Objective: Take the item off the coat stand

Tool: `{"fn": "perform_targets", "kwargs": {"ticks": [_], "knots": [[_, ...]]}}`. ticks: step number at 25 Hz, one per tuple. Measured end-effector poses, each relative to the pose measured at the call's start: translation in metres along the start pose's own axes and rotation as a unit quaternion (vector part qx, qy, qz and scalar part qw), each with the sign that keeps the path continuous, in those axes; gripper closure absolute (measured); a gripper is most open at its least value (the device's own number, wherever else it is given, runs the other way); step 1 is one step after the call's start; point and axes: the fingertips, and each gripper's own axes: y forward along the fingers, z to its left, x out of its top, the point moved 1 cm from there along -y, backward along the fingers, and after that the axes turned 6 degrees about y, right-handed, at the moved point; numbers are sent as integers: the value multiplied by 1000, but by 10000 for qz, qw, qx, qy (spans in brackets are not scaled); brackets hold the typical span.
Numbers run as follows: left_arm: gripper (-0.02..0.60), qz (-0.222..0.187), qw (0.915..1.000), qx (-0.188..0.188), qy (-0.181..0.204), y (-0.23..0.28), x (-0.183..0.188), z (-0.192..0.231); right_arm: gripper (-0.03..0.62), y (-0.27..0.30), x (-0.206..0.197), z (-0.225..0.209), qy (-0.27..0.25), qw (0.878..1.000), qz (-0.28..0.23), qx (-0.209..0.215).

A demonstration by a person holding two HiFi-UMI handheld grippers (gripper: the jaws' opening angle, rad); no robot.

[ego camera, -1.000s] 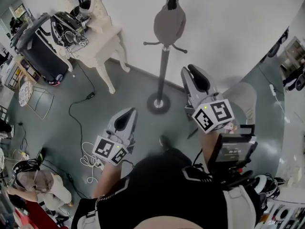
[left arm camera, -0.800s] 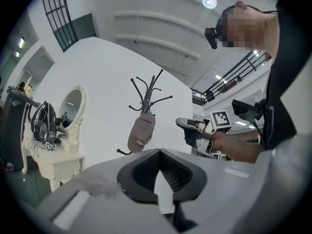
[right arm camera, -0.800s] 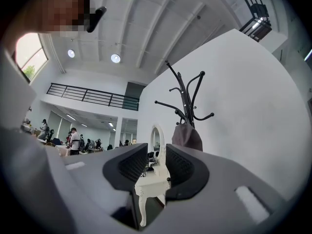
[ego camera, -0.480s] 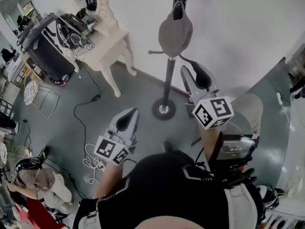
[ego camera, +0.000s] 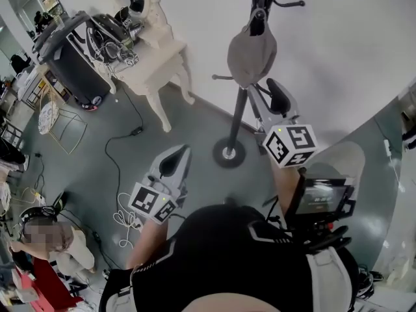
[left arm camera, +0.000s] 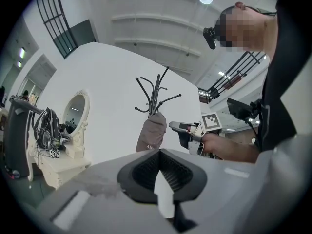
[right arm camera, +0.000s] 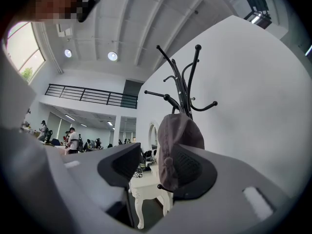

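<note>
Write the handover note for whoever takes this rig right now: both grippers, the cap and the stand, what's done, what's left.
Left gripper: shut, nothing in it, held low and short of the stand.
Right gripper: jaws wide apart, having just been opening. It is raised beside the grey cap and not clamped on it. I cannot tell whether it touches.
Things: the cap hangs on an upper hook of the black coat stand, which stands on the floor by the white wall.
Done: approach made, right gripper opened.
Left: close the right gripper on the cap, lift it off the hook, carry it clear.
</note>
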Motion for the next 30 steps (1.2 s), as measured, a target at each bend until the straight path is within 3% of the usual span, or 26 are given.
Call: {"fn": "perform_targets", "kwargs": {"ticks": [17, 30], "knots": [[571, 95, 9996, 254, -46, 16, -6, 17, 372, 51, -14, -27, 81, 9999, 77, 18], [571, 111, 9991, 395, -43, 12, -7, 20, 461, 58, -10, -27, 79, 9999, -1, 86]]}}
